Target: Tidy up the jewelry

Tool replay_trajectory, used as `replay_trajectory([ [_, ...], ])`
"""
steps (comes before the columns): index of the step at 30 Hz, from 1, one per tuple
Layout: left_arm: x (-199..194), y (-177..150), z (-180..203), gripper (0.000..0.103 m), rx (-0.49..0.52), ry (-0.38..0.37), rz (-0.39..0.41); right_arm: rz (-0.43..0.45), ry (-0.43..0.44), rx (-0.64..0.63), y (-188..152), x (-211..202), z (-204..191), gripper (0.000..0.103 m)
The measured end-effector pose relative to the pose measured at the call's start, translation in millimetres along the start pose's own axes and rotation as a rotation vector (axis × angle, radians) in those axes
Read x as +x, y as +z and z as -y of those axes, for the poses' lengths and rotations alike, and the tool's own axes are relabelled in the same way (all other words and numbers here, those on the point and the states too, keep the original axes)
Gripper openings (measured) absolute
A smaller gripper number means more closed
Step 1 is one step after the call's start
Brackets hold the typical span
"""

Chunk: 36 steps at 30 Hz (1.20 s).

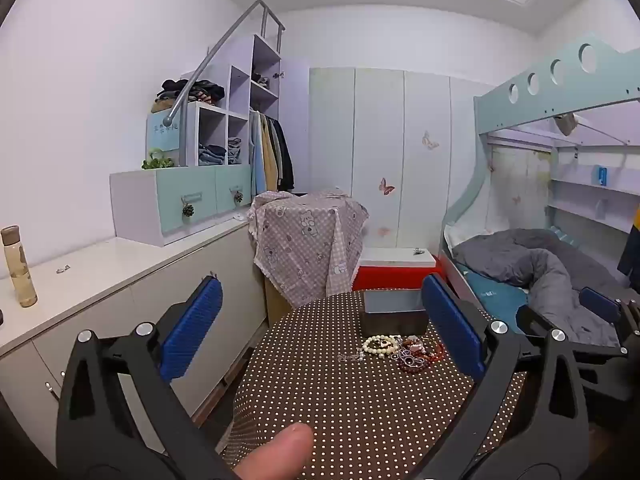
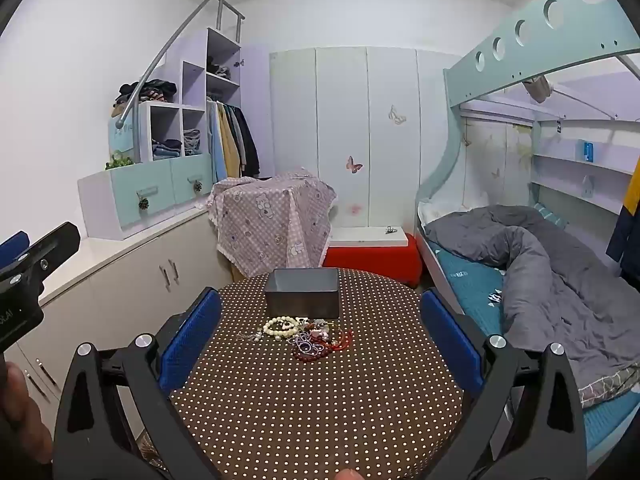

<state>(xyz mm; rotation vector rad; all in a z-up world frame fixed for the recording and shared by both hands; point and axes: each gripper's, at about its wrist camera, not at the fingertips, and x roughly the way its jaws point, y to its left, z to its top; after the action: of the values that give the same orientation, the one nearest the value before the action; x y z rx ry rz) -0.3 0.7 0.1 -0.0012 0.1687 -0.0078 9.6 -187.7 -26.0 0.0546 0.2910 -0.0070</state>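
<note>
ribbed blue jaws, dotted tablecloth (image 2: 320,400), beaded bracelets (image 2: 308,336)

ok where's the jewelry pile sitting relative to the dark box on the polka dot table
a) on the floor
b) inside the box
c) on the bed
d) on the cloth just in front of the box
d: the bracelets and beads lie in a heap on the polka dot tablecloth, on the camera side of the open dark box, none visibly inside it.

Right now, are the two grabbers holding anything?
Left gripper: open, holding nothing.
Right gripper: open, holding nothing.
</note>
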Motion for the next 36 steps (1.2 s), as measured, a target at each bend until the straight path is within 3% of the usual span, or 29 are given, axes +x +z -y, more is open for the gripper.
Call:
replay_trajectory([
  [36, -5.2, -1.2, 1.6, 0.098, 0.001, -0.017, 0.001, 0.055, -0.007, -0.028, 18.4, -14.7, -4.3, 0.096],
])
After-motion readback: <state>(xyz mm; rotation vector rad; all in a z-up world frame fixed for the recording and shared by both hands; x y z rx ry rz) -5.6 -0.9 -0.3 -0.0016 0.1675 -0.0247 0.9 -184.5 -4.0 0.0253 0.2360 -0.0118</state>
